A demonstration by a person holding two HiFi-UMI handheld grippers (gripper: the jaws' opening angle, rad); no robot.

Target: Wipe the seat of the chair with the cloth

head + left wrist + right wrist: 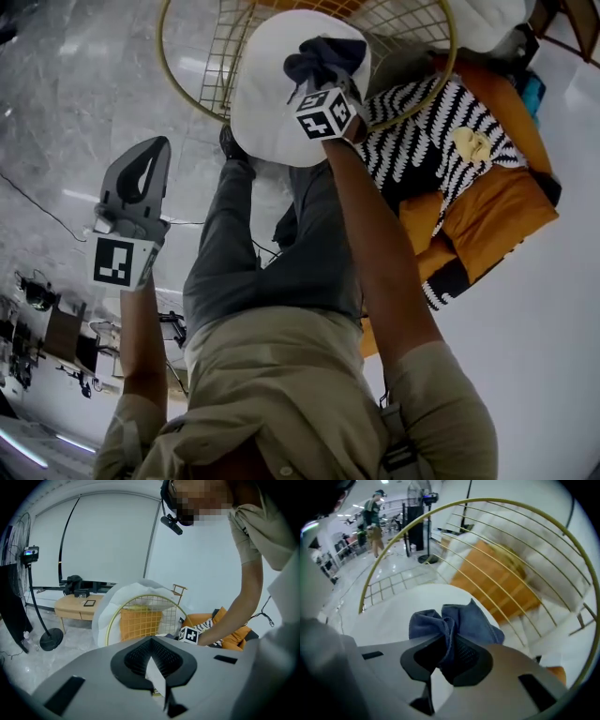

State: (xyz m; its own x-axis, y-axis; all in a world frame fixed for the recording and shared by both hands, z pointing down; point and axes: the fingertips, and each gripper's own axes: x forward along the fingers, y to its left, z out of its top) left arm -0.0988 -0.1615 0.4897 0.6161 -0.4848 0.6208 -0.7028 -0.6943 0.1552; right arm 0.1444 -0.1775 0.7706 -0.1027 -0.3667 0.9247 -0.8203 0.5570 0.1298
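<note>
Cloth: I saw the cloth (323,58) as dark blue, soft and bunched into loose folds, with one flap spread flat past the jaws in the right gripper view (454,623).
Cloth position: it lay on the chair's white round seat (267,103), towards the seat's edge beside the gold wire back (403,28), touching the seat surface.
Right gripper: my right gripper (319,77) was clenched on the cloth. In its own view a thick fold stood pinched between the black pads (447,653).
Left gripper: my left gripper (155,150) hung well apart from the chair, over the grey polished floor (84,84). Its jaws were closed tip to tip with nothing between them (152,648).
Seat: it was plain white and smooth in the right gripper view (393,611). I could not make out any marks on it.
Hidden: the right gripper's fingertips were buried in the cloth from the head camera. The seat's near edge was covered by my right arm and grey trousers (253,244). The top of the wire back was cut off by the frame.
Behind the wire back: an orange cushion (497,578) sat blurred against something white that I could not identify.
Armchair: an orange armchair (506,202) stood just beside the chair. A black-and-white zigzag throw (441,141) was draped in it.
</note>
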